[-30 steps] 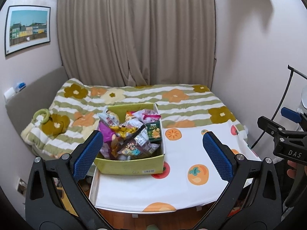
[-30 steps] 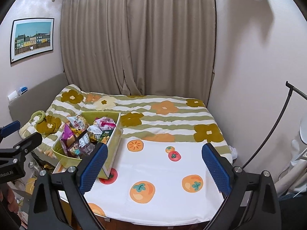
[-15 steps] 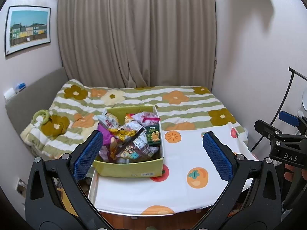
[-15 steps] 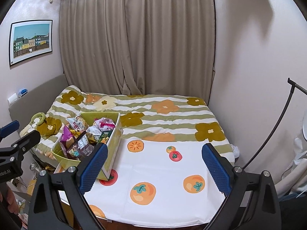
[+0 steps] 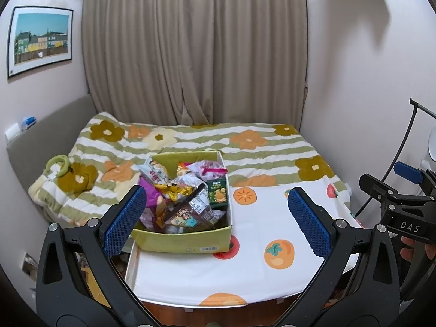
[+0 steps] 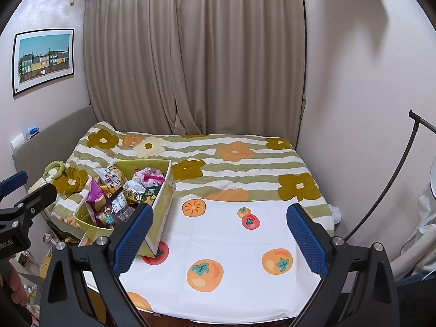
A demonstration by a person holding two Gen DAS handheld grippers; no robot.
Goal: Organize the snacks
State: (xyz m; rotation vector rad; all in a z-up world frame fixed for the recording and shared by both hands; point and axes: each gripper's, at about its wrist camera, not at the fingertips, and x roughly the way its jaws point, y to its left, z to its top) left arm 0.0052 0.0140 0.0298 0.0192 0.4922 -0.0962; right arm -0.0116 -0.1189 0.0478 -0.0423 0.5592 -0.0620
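So, snack box: left-center in both views, on the table's left end, crammed with packets.
Left gripper: jaws released, empty, aimed boxward.
Right gripper: released too, over bare cloth, probably for laying snacks out.

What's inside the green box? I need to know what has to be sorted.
The green box holds heaped snack packets: a dark green carton, a purple bag, a brown packet and pink wrappers. Lower layers and the bottom are covered.
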